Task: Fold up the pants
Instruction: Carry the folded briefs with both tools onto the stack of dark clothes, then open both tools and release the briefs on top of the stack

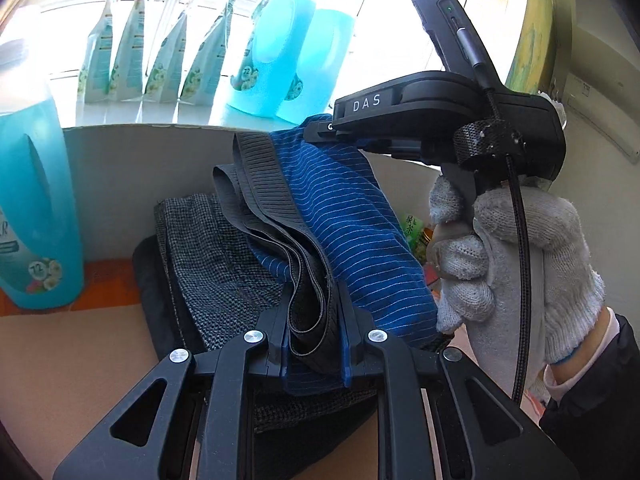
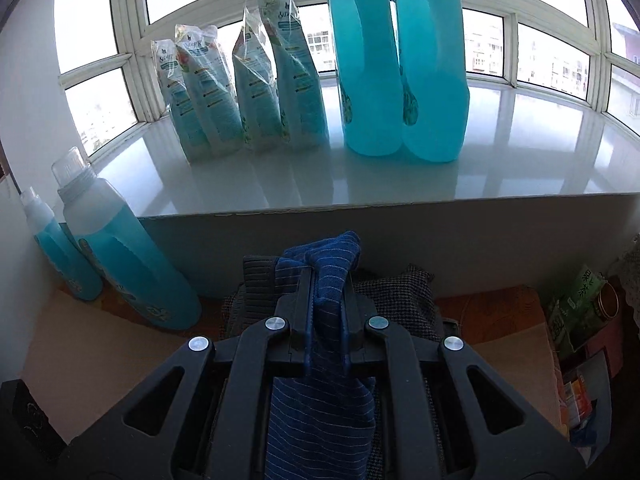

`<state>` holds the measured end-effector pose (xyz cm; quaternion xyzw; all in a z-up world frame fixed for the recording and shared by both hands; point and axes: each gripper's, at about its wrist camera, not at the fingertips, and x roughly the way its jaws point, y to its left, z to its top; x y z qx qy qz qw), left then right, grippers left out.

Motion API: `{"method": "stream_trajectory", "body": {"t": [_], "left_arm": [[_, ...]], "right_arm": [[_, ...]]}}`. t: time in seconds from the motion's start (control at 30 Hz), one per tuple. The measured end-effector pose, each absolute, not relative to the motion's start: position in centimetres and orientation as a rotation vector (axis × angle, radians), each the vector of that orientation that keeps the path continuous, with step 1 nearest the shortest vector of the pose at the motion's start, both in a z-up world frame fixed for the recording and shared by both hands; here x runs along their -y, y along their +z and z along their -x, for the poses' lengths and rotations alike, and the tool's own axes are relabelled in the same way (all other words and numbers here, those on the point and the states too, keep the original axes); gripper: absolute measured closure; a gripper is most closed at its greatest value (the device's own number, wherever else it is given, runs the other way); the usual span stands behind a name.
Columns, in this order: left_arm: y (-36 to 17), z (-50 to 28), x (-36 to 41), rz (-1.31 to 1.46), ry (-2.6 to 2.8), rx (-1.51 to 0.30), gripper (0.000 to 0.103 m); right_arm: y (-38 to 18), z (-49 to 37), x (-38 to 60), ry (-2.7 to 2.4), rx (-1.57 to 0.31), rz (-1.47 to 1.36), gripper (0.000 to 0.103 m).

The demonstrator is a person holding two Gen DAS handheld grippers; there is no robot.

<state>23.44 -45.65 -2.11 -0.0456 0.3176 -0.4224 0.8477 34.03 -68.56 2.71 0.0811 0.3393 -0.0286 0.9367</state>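
Note:
The pants (image 1: 340, 216) are blue with thin white stripes and a dark ribbed waistband (image 1: 260, 184). My left gripper (image 1: 316, 320) is shut on the bunched waistband. My right gripper (image 2: 326, 300) is shut on another part of the blue striped cloth (image 2: 320, 408), which hangs down between its fingers. In the left wrist view the right gripper (image 1: 320, 130) shows at upper right, held by a white-gloved hand (image 1: 516, 256), gripping the far edge of the pants. The pants are lifted above a grey checked garment (image 1: 216, 256).
The checked garment (image 2: 400, 292) lies on a tan surface (image 1: 72, 368) below a white windowsill (image 2: 360, 176). Blue detergent jugs (image 2: 396, 60), refill pouches (image 2: 240, 92) and bottles (image 2: 128, 248) stand around. Green packets and a tin (image 2: 580, 304) sit at right.

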Motion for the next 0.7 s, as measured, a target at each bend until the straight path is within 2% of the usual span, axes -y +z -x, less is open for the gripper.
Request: {"method": "stream_trajectory", "body": {"t": [0.17, 0.2, 0.23, 0.27, 0.3, 0.7], "left_arm": [[-2.7, -22.6, 45.2, 0.105, -0.864, -0.698, 0.079], [-2.7, -22.5, 45.2, 0.102, -0.860, -0.707, 0.073], [-2.7, -22.6, 45.1, 0.100, -0.853, -0.709, 0.069], [-2.5, -22.3, 44.8, 0.095, -0.846, -0.705, 0.059], [-2.3, -22.0, 44.5, 0.092, -0.841, -0.698, 0.055], [-0.2, -20.4, 40.0, 0.055, -0.797, -0.659, 0.055]], "right_arm": [[0.1, -35.6, 69.3, -0.150, -0.763, -0.136, 0.091], [0.0, -35.7, 69.4, -0.176, -0.772, -0.135, 0.088], [0.1, -35.6, 69.6, -0.204, -0.772, -0.136, 0.076], [0.4, -35.3, 69.7, -0.222, -0.758, -0.132, 0.063], [0.8, -34.8, 69.8, -0.239, -0.742, -0.128, 0.059], [4.1, -26.3, 67.5, -0.234, -0.658, -0.136, 0.058]]}}
